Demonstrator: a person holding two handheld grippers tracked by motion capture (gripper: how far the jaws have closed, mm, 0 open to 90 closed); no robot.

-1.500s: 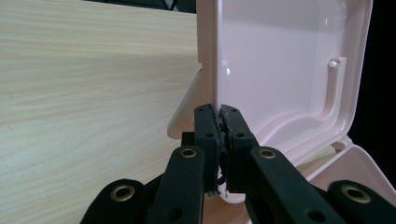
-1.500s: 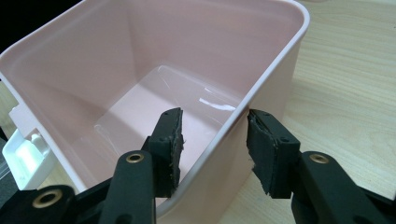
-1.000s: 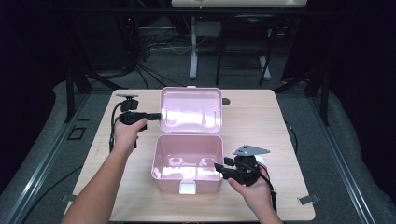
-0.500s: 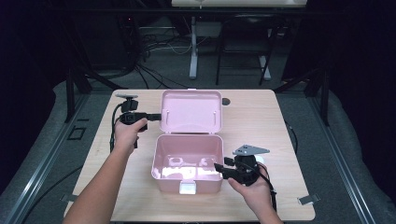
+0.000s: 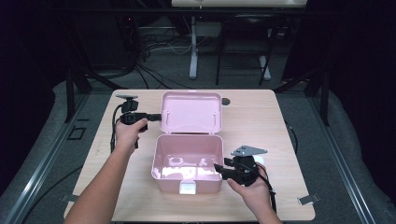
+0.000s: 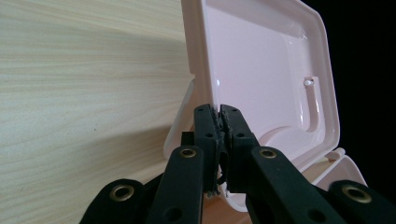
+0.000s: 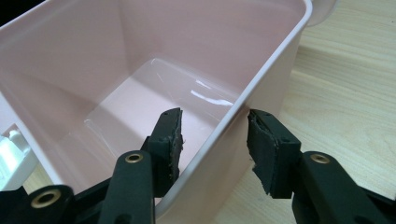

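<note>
Item: pink plastic box (image 5: 187, 161), open, set at the middle of a light wooden table (image 5: 275, 121). Its lid (image 5: 190, 112) is raised behind the tub, inner face toward the person.

Left gripper (image 5: 158, 117): placed at the lid's left edge. Its 2 jaws are seen pressed together on the lid's rim in the left gripper view (image 6: 219, 122).

Right gripper (image 5: 219, 169): placed at the tub's right wall, near the front corner. In the right gripper view (image 7: 215, 135) the jaws are seen straddling that wall (image 7: 243, 112), 1 inside the tub and 1 outside, with a gap left at both pads; the wall is not clamped.

Surroundings, relative to the box: a white latch (image 5: 187, 187) on its front face; a dark round spot (image 5: 226, 101) on the table just right of the lid; cables (image 5: 154, 46) and a white stand leg (image 5: 193, 51) on the floor beyond the table.

The tub's bare glossy floor (image 7: 154, 93) is shown close up in the right gripper view. A moulded clip (image 6: 312, 100) inside the lid is shown in the left gripper view.
</note>
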